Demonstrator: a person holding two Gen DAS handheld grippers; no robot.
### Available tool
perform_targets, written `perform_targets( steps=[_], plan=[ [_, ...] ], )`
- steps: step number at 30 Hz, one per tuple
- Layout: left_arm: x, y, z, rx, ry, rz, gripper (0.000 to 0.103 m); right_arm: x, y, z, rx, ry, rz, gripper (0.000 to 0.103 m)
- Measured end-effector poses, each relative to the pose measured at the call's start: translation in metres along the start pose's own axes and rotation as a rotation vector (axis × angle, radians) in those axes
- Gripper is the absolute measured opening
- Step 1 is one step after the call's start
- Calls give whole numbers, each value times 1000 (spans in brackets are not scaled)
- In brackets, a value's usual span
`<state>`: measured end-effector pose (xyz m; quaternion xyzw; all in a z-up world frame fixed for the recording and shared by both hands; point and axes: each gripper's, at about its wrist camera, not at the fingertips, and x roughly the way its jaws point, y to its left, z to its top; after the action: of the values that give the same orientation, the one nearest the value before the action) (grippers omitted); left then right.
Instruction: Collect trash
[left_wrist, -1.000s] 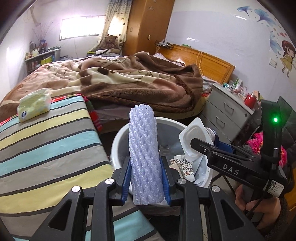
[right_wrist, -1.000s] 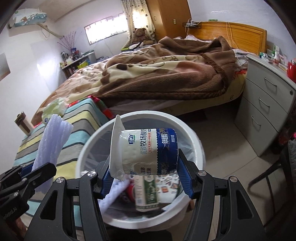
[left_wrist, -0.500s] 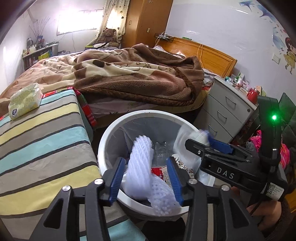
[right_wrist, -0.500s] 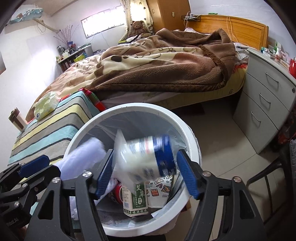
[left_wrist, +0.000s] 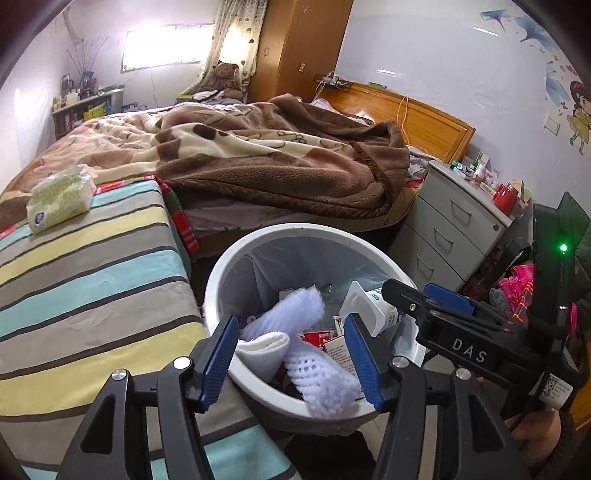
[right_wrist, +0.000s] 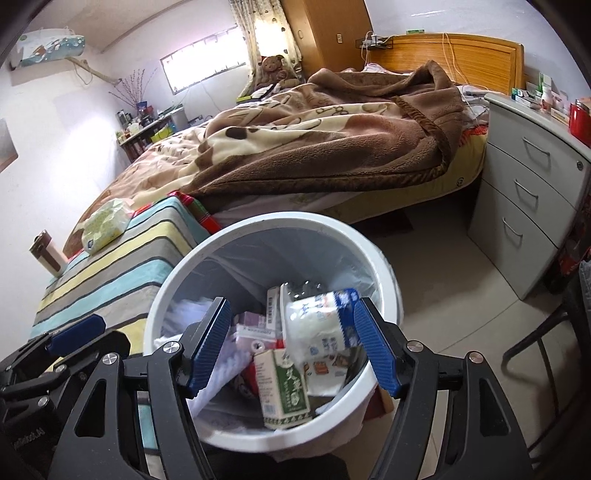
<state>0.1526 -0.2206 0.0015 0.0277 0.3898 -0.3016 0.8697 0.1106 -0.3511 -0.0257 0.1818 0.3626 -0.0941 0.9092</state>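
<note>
Beside the striped counter (left_wrist: 92, 280) stands a white trash bin (left_wrist: 236, 254), lined with a grey bag and set on the pale tiled floor (right_wrist: 443, 266). Both grippers hang over its mouth. The left gripper (left_wrist: 291, 358) has its blue-padded fingers (left_wrist: 218, 354) spread wide and empty; the right gripper (right_wrist: 291, 343) likewise has its fingers (right_wrist: 375, 350) parted, gripping nothing.

Inside the bin lie white foam nets (left_wrist: 321, 380), a yogurt cup (right_wrist: 321, 325) with a blue and white label, and a green and white carton (right_wrist: 286, 387), among other wrappers.

On the counter, at 10 o'clock from the bin in the left wrist view, rests a soft pack of tissues (left_wrist: 61, 197). Behind it, at 12 o'clock, a bed (left_wrist: 258, 162) carries a rumpled brown and cream blanket, with a wooden headboard (left_wrist: 417, 122) against the wall. A grey drawer unit (right_wrist: 524, 192) stands at 2 o'clock, its top crowded with small boxes and a red jar (left_wrist: 505, 199). A teddy bear (right_wrist: 271, 66) sits near the curtained window (left_wrist: 166, 46), by a tall wooden wardrobe (left_wrist: 295, 48).
</note>
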Motion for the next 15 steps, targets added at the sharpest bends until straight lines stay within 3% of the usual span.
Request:
perform_targets(
  steps=[10, 15],
  plan=[
    [-38, 9, -27, -25, -44, 100, 59, -31, 19, -24, -45, -80, 34, 71],
    [-59, 11, -47, -12, -71, 231, 59, -45, 35, -37, -103, -129, 51, 71]
  ],
)
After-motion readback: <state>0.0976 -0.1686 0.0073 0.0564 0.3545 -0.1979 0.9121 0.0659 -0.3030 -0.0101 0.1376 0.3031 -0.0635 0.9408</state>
